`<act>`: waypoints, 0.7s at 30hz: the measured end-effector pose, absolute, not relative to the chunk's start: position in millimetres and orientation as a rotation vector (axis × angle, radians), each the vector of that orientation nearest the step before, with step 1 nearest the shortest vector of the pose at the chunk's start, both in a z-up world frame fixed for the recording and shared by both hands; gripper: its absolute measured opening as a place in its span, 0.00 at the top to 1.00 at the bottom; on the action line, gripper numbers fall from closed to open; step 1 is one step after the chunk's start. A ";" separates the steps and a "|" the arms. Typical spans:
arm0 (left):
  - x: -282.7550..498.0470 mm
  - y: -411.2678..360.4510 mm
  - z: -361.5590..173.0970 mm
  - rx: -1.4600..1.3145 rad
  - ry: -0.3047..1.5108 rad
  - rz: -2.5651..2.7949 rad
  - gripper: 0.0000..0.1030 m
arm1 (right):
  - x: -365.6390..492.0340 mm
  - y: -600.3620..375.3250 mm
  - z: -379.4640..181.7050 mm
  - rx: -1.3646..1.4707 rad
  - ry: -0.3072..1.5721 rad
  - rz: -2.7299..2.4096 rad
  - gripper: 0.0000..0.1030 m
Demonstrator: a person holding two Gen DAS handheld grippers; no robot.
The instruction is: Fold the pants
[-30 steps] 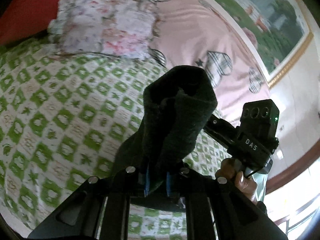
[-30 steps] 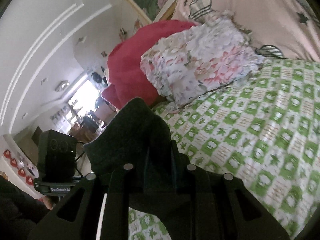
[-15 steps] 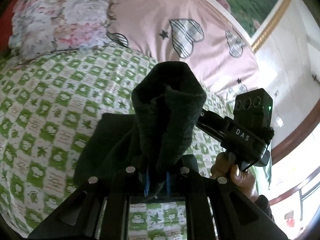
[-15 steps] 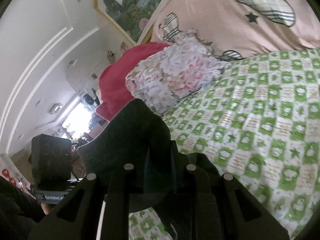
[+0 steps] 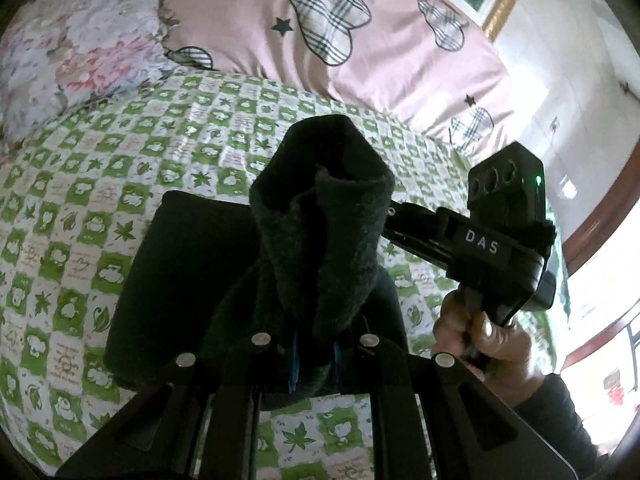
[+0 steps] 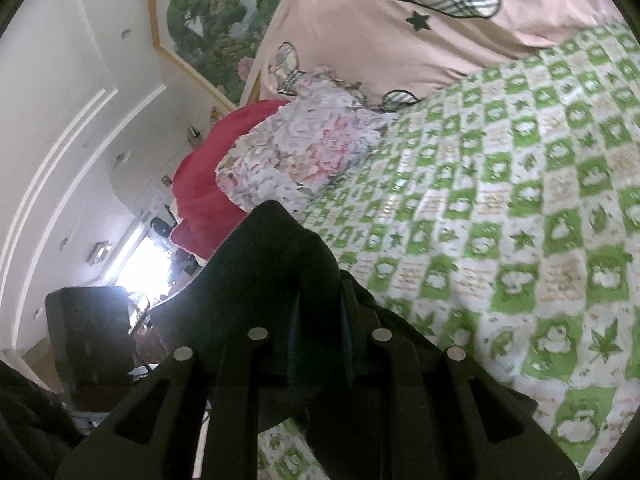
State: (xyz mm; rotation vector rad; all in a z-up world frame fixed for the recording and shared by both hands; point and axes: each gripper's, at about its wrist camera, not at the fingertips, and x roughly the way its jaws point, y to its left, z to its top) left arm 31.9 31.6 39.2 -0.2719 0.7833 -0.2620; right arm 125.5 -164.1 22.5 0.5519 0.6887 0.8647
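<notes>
Dark green-black pants (image 5: 320, 240) are bunched between the fingers of my left gripper (image 5: 314, 356), which is shut on them. Part of the pants lies flat on the green checked bedspread (image 5: 100, 200) below. My right gripper (image 6: 320, 344) is shut on another bunch of the same pants (image 6: 272, 272). The right gripper's body (image 5: 500, 240), held by a hand, shows at the right of the left wrist view, close beside the left one. Both fingertips are hidden by cloth.
A pink duvet with plaid hearts (image 5: 340, 40) lies at the head of the bed. A floral pillow (image 5: 72, 52) and a red blanket (image 6: 200, 184) lie at the side. A framed painting (image 6: 216, 20) hangs on the wall.
Both grippers have moved down and forward over the bed with the pants held. More of the pants now lies flat on the bedspread.
</notes>
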 end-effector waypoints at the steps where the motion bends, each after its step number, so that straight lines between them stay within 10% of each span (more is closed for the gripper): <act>1: 32.4 29.2 37.5 -0.258 0.783 -0.261 0.89 | 125.7 -166.0 20.3 0.553 0.692 0.859 0.81; 21: 43.5 -13.5 13.4 -0.097 0.802 -0.352 0.63 | 109.8 -209.4 -3.4 0.579 0.748 0.674 0.76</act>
